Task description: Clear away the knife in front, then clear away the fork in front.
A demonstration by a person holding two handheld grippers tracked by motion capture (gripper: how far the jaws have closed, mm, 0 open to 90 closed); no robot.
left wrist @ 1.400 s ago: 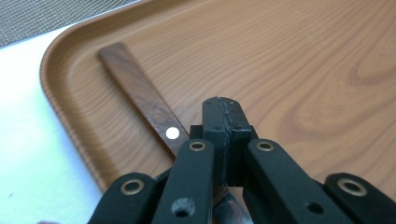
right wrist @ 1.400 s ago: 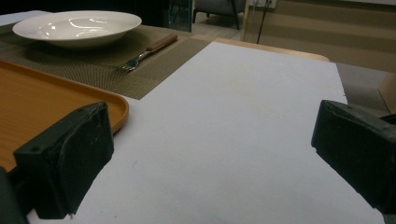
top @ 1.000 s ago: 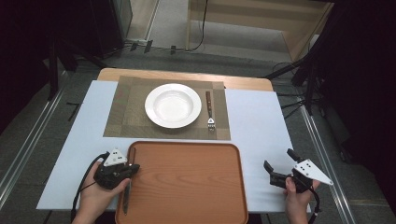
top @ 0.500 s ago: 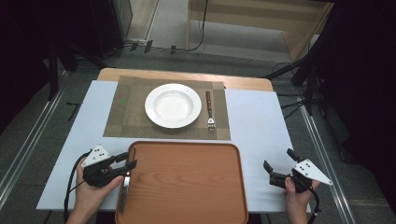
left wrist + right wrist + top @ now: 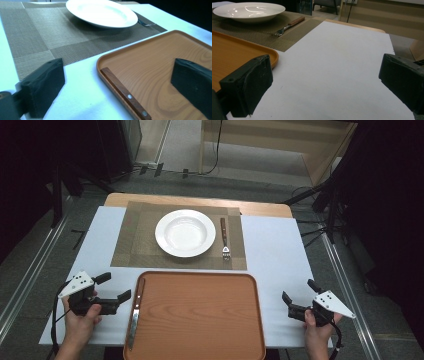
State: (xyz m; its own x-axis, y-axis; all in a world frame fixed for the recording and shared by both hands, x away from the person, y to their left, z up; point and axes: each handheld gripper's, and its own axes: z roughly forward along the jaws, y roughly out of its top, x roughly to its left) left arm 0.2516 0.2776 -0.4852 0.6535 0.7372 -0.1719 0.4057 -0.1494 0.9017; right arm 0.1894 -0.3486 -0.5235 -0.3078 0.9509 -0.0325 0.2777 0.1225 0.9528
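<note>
The knife lies flat along the left inner edge of the wooden tray, wood handle toward the far side, blade toward the person. The left tool sits just beside it, off the tray's left rim over the white desk; its jaws have just been opening, now stand wide, released, w/ nothing pressed between them though the handle shows in the gap. The right tool hangs open and empty near the tray's right side, well apart from the knife. Beyond the tray: a placemat w/ 1 white plate and 1 fork just right of the plate. Judgement: the knife looks set down, and the step in hand is clearing the left tool away. To do it well, the hand should back off sideways and up, w/o clipping the handle or nudging the tray.
</note>
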